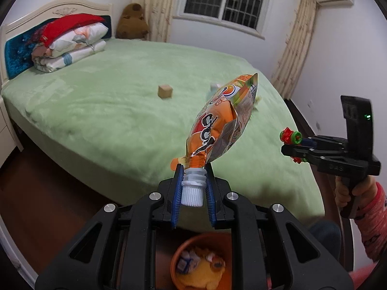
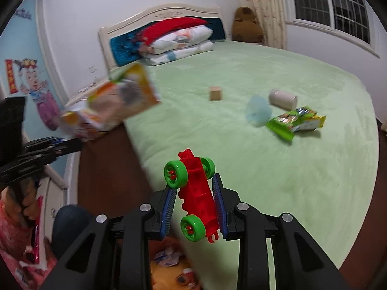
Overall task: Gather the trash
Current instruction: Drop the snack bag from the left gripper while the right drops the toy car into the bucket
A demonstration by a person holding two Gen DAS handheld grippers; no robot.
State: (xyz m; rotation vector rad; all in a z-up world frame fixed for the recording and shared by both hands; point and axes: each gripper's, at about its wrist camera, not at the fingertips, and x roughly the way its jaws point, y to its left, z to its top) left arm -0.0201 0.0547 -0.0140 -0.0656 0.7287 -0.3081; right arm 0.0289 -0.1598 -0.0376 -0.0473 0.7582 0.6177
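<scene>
- Left gripper [image 1: 192,186] is clamping the white cap of an orange pouch [image 1: 221,120], holding it up over the near edge of the bed [image 1: 116,101].
- Right gripper [image 2: 194,201] is squeezing a red toy car [image 2: 197,191] with green wheels between its blue pads, also above the bed's near edge.
- An orange bin [image 1: 177,261] is sitting on the floor just below the bed's edge, under the left gripper, with scraps inside.
- On the bed, a green wrapper [image 2: 296,122] is lying beside a pale cylinder [image 2: 283,99] and a blurred blue item [image 2: 257,111]; a wooden block [image 2: 215,93] is resting apart, toward the headboard.
</scene>
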